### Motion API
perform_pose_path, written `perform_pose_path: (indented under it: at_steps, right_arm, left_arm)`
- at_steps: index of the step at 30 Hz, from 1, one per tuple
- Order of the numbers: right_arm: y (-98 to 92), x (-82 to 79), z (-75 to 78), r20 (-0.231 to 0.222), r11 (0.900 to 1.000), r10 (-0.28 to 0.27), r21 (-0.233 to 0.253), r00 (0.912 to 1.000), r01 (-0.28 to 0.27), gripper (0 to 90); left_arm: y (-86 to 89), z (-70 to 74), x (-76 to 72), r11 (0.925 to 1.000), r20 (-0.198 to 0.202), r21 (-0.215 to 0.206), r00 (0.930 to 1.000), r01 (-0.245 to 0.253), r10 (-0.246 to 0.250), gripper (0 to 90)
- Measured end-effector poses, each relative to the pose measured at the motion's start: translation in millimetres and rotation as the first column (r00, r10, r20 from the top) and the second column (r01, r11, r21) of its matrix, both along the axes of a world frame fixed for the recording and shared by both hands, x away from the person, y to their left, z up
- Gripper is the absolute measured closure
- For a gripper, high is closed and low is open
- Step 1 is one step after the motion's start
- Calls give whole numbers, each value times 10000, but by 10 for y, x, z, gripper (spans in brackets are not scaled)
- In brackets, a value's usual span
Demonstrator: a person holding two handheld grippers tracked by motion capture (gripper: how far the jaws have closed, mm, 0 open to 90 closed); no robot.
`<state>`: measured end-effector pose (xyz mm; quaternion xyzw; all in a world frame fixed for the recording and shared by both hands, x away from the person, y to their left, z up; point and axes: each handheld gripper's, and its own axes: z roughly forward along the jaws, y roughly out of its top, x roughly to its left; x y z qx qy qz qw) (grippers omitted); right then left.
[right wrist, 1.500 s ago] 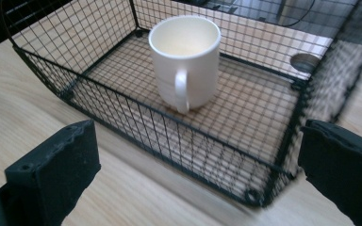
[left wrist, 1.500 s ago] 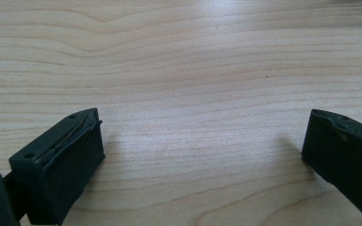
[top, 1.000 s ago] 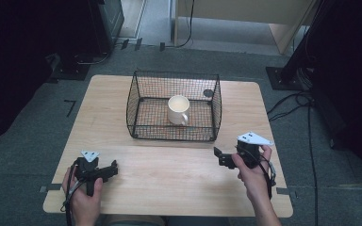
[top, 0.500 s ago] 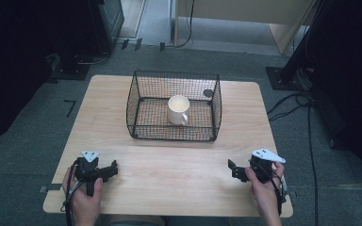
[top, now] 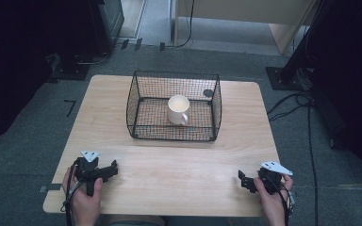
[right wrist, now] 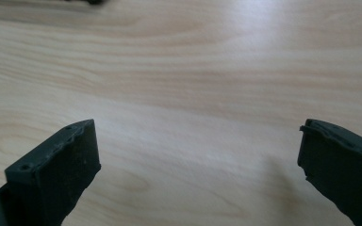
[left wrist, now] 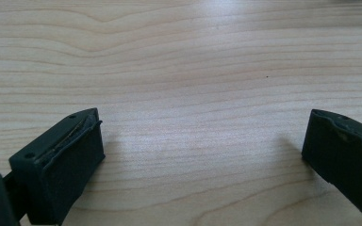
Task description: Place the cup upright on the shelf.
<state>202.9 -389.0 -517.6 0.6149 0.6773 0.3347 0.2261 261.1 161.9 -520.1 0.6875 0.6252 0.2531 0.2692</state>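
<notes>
A light wooden table (top: 122, 101) stands on a grey carpet floor (top: 33, 127), with dark stands and cables around it. A white mug (top: 178, 109) sits inside a black wire basket (top: 141, 96) near the far middle of the table, well apart from both claws. The left gripper (top: 114, 165) and the right gripper (top: 241, 176) rest at the near edge, each with its jaws spread wide over bare wood.

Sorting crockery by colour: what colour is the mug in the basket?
Cream-white mug, best in the high view.
</notes>
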Motion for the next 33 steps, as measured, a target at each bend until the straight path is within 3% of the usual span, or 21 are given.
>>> perform_pose_path:
  at_steps: [8,11,16,33]
  right_arm:
    - [-173,-170,-91,-172,9981,-513,-337,9985,507,0]
    - [-221,-193,-100,-249,9945,-661,-829,9975,638,0]
    - [-267,-214,-107,-188,9956,-459,-823,9988,442,0]
    - [-263,-221,-109,-163,9956,-503,-802,9986,488,0]
  left_arm:
    - [1,0,0,10000,-7,6,10000,5,-5,0]
    - [0,0,0,10000,-6,6,10000,5,-5,0]
    - [0,0,0,10000,-3,5,10000,3,-3,0]
    - [0,1,0,10000,-5,-3,10000,-2,2,0]
